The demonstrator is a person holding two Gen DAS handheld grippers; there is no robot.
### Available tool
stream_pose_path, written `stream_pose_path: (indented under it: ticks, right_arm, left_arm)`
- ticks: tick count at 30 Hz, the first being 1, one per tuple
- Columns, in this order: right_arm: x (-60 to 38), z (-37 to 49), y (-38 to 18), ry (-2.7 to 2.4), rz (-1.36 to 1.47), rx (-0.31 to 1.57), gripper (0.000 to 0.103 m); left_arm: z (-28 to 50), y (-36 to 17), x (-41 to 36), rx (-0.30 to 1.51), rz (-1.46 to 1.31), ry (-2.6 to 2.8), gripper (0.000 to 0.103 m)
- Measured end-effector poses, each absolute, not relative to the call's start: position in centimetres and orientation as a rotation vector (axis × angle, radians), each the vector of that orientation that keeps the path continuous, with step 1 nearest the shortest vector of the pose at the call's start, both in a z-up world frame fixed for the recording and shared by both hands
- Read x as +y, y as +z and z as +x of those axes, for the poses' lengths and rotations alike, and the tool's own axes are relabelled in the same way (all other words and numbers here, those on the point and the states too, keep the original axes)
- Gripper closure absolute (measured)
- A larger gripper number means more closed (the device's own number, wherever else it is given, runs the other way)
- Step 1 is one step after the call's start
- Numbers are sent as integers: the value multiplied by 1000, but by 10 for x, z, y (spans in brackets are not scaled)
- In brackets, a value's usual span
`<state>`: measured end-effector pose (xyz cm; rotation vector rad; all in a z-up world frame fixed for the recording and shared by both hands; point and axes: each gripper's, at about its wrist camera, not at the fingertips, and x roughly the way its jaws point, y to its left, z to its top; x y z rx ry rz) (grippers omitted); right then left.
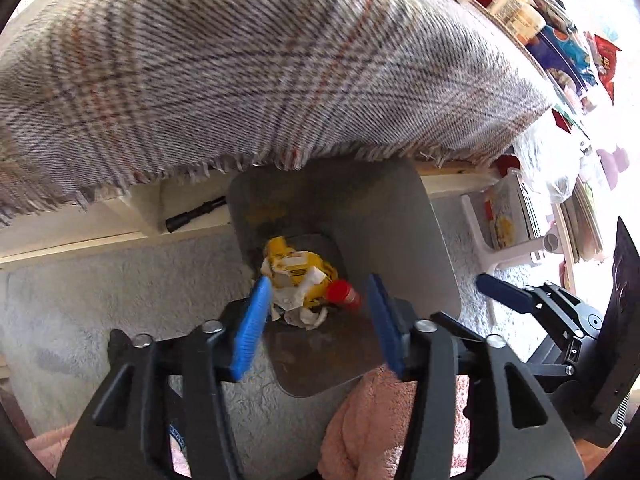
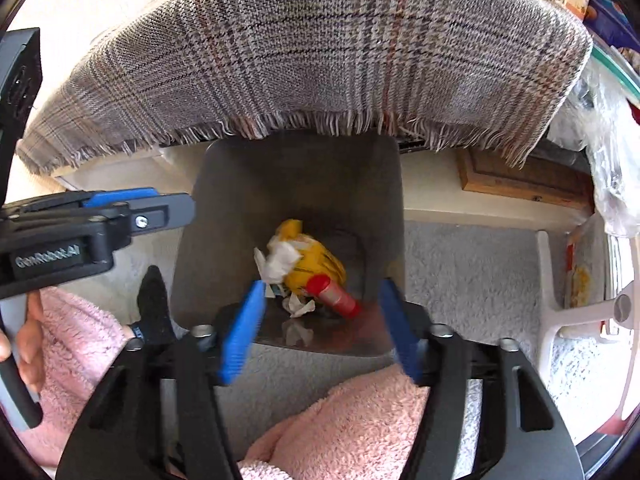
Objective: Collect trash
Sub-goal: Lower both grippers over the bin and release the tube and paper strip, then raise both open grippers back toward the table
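Down in the gray bin [image 1: 420,248], right below both claws: yellow wrapper [image 1: 298,268], white crumpled paper [image 2: 280,258], red-capped tube [image 2: 334,292]. Over the bin, left claw [image 1: 318,312] open, nothing between the blue pads. Right claw [image 2: 322,316] open too, holding nothing. Past the bin, a plaid blanket [image 1: 240,72]. Below the claws, pink fuzzy cloth [image 2: 352,420] and gray carpet [image 1: 100,280].

Grey bin [image 2: 224,216] holds yellow wrapper [image 2: 316,264], red-capped tube [image 2: 332,294]; plaid grey blanket [image 2: 320,52] above.
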<state>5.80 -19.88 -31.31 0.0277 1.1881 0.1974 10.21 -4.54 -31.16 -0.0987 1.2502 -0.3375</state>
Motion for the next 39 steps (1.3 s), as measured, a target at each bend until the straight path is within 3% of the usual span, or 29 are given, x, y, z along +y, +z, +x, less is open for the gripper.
stream_pose_path:
  ticks: [6,13,28,39]
  right_arm:
    - [-202,57,-293,172,5,1137,11]
    - [-216,64,-254,205,108,1060,4]
    - [-245,127,-153,88,142,888,3]
    - [-260,221,-144,-23,139,865,3]
  left_arm:
    - [100,-289,-29,1201,-110,-297,25]
    - [104,-243,-10,1126,-141,-306,12]
    - [165,-157,-12,966,-58,-271,8]
    - [228,-145,-32,940,12,-271,8]
